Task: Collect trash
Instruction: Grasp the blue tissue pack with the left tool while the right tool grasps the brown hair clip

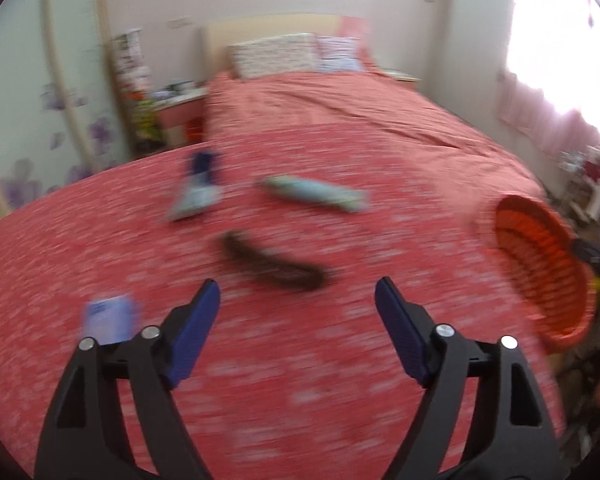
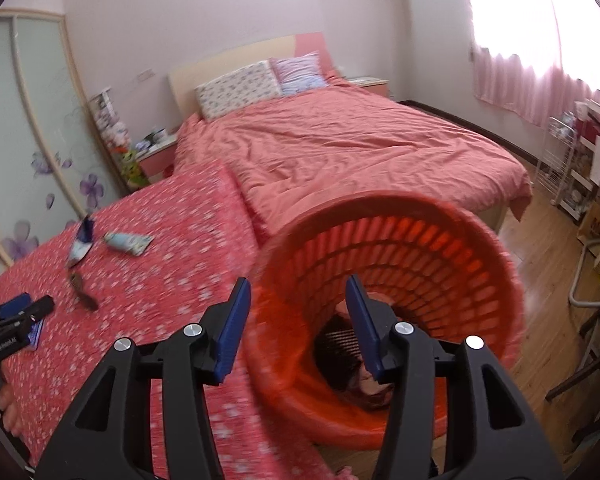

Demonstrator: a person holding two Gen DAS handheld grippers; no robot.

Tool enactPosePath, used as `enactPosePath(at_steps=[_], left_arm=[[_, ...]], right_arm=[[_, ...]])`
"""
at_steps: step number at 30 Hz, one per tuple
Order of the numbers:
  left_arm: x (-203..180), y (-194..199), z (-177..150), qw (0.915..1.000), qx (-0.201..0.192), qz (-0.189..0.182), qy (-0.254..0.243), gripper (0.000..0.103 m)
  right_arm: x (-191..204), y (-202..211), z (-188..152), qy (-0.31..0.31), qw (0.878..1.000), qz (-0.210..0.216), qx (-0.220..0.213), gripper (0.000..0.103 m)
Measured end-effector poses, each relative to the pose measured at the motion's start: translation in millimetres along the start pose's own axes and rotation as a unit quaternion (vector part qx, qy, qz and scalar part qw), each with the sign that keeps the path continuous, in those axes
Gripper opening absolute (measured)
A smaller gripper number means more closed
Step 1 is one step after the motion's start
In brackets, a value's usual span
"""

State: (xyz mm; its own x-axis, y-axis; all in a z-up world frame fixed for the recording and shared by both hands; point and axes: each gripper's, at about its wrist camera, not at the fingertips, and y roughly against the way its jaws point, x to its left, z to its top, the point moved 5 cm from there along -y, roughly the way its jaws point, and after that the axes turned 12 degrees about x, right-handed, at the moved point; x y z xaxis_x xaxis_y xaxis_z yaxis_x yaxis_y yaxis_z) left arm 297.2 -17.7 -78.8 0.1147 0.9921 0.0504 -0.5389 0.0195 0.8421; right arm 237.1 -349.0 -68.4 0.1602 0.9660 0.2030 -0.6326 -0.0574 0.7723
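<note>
Several pieces of trash lie on a red flowered cloth (image 1: 260, 360): a brown peel (image 1: 272, 262), a light blue wrapper (image 1: 316, 194), a blue and white packet (image 1: 198, 190) and a small blue card (image 1: 108, 320). My left gripper (image 1: 296, 308) is open and empty, just short of the peel. My right gripper (image 2: 298, 300) is open, its jaws astride the near rim of an orange slatted basket (image 2: 420, 240), which holds some dark and pink trash (image 2: 348, 364). The basket also shows in the left wrist view (image 1: 540, 268). The left gripper also shows in the right wrist view (image 2: 24, 308).
A bed with a pink cover (image 2: 360, 140) and pillows (image 2: 240, 88) lies behind. A nightstand (image 2: 156, 156) and wardrobe (image 2: 20, 140) stand at the left. A white rack (image 2: 572, 160), a box and chair legs stand on the wooden floor (image 2: 540, 248) at the right.
</note>
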Motion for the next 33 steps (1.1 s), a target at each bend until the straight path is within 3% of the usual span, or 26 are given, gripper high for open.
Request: enactPosePath(at_steps=[4, 10, 15, 17, 20, 25, 29, 33], left_arm=[[78.0, -4.8, -20.1, 0.9966, 0.015, 0.058, 0.056, 0.085], [144.5, -28.9, -42.3, 0.9880, 0.057, 0.083, 0.117, 0.087], [152.2, -50.7, -37.8, 0.9857, 0.079, 0.087, 0.121, 0.083], [155.1, -54.2, -31.4, 0.9864, 0.073, 0.080, 0.123, 0.069], [165.2, -60.3, -23.4, 0.9864, 0.074, 0.081, 0.123, 0.059], [175.4, -63.2, -20.9, 0.9871, 0.064, 0.079, 0.124, 0.058], [180.4, -61.5, -26.0, 0.9872, 0.061, 0.055, 0.136, 0.057], [178.1, -62.1, -27.2, 0.9872, 0.062, 0.058, 0.135, 0.057]], right_arm=[[39.3, -10.6, -8.6, 0.036, 0.999, 0.013, 0.017, 0.051], [87.0, -24.1, -18.8, 0.077, 0.996, 0.025, 0.042, 0.053], [121.8, -35.6, -25.1, 0.107, 0.992, 0.031, 0.059, 0.053], [133.3, -40.6, -27.2, 0.116, 0.990, 0.036, 0.066, 0.053], [154.4, -51.3, -28.5, 0.132, 0.987, 0.048, 0.080, 0.053], [197.5, -72.5, -24.0, 0.157, 0.980, 0.074, 0.097, 0.053], [227.4, -86.7, -12.1, 0.181, 0.977, 0.063, 0.091, 0.053], [248.1, -101.3, -3.1, 0.201, 0.973, 0.065, 0.097, 0.052]])
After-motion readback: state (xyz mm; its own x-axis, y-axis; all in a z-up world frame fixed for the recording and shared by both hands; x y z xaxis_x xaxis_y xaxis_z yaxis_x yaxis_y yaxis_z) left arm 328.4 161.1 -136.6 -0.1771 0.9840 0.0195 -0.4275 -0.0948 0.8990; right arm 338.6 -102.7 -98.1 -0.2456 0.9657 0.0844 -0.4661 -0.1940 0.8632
